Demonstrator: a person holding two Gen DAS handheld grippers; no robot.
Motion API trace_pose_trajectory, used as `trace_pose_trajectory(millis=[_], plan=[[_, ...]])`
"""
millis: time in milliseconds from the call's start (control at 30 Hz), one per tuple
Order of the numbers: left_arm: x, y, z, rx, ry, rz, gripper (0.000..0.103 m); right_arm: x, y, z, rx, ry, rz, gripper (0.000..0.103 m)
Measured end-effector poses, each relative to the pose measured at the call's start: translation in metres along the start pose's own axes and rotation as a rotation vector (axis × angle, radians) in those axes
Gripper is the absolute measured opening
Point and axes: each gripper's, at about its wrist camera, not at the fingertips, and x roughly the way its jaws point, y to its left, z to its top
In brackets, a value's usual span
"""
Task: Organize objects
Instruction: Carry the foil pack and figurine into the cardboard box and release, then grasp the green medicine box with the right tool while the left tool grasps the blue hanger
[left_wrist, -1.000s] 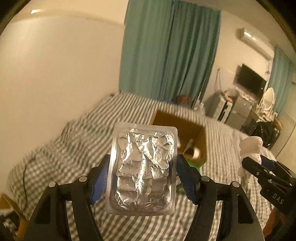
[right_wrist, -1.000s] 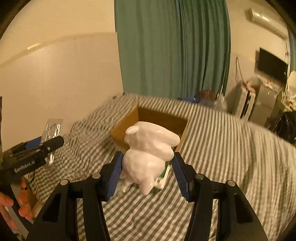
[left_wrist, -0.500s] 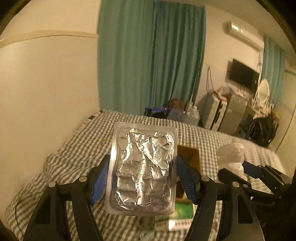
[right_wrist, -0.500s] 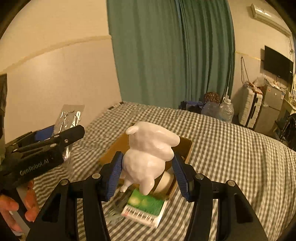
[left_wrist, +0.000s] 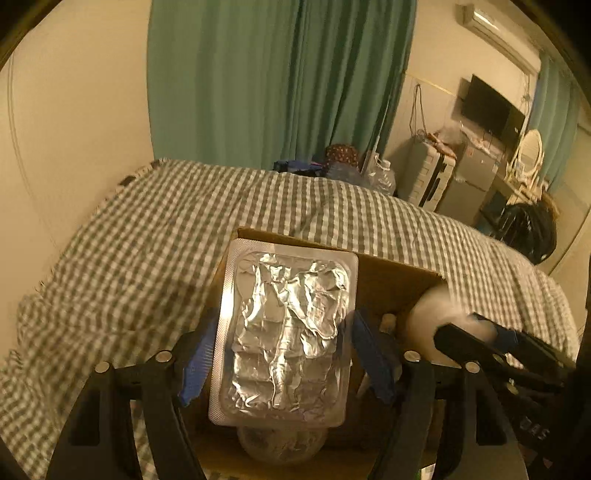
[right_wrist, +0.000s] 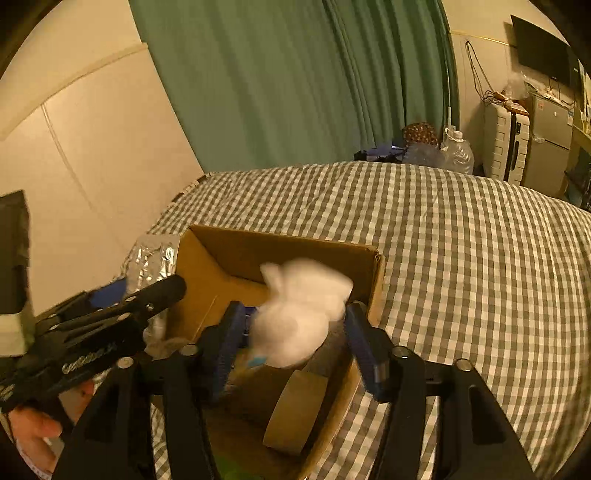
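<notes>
left gripper (left_wrist: 282, 350): black frame with two forked arms, seen in the left wrist view above the cardboard box (left_wrist: 391, 280)
left pads (left_wrist: 197, 360): blue, ribbed, one on the inner face of each finger
left screws: round silver heads sat on the knuckles of both arms
left marking: pale lettering ran along the black side in the right wrist view, too blurred to read
right gripper (right_wrist: 295, 341): same black forked frame, over the box
right pads (right_wrist: 364, 354): blue, ridged strips
right screws: silver heads on each arm joint
right marking: pale letters "DAS" on the body in the left wrist view
hand (right_wrist: 33, 434): bare fingers wrapped the left handle; no sleeve visible
</notes>
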Motion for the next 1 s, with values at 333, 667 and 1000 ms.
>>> trace_pose_trajectory(millis=[333,667,1000], plan=[[-0.104,0.004,-0.008,-0.04,-0.079,0.048,0.102,-0.117,0.032,-0.005,-0.047,-0.12,-0.069,0.094],[-0.228,0.016,-0.055,-0.056,-0.206,0.091,0.103,-0.23,0.073,-0.041,-0.105,-0.191,-0.146,0.103],[-0.257,0.05,-0.133,-0.018,-0.223,0.214,0.103,-0.214,0.085,-0.118,-0.083,-0.101,-0.151,0.103]])
